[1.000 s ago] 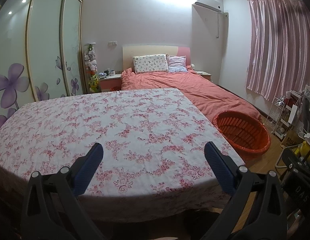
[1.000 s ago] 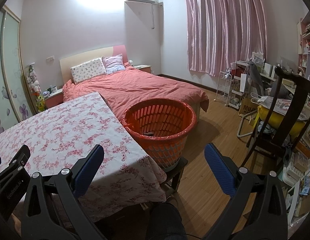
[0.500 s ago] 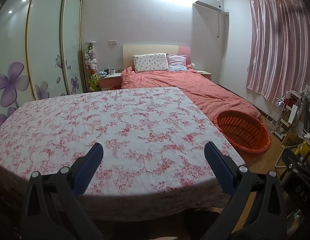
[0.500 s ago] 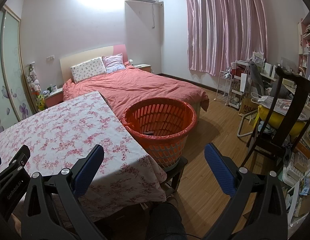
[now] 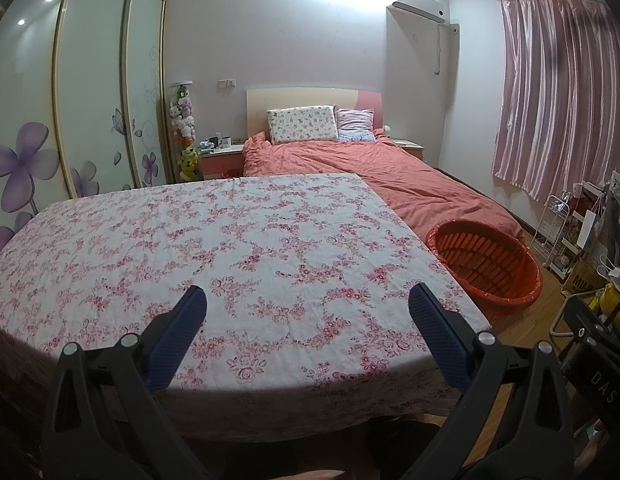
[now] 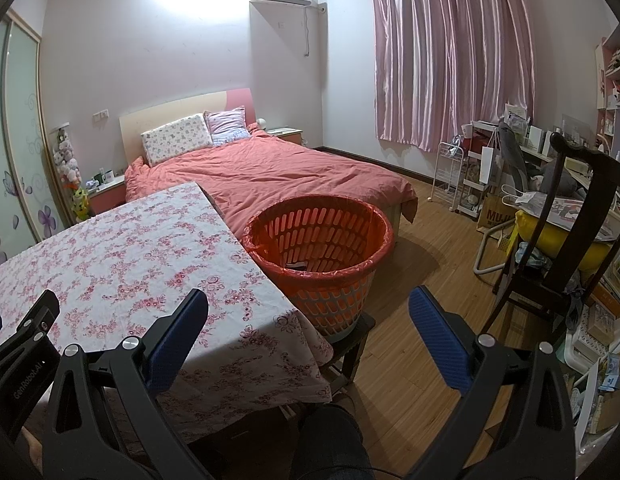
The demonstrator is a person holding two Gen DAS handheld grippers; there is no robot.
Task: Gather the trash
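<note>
An orange slotted basket (image 6: 320, 256) lined with a red bag stands on a low stool at the table's right end; a dark item lies at its bottom. It also shows in the left wrist view (image 5: 486, 264). The table (image 5: 214, 240) wears a pink floral cloth, with nothing lying on it. My left gripper (image 5: 306, 312) is open and empty above the table's near edge. My right gripper (image 6: 310, 316) is open and empty, just in front of the basket and the table's corner. No loose trash shows in either view.
A bed with a coral quilt (image 6: 278, 172) lies behind the table. A dark wooden chair (image 6: 558, 240) and cluttered shelves (image 6: 486, 172) stand to the right. Wardrobe doors (image 5: 90, 92) line the left wall. Wooden floor (image 6: 426, 280) runs between basket and chair.
The left wrist view has drifted slightly; the table sits a little lower in frame. Both grippers stay open and empty. The right view is nearly unchanged.
</note>
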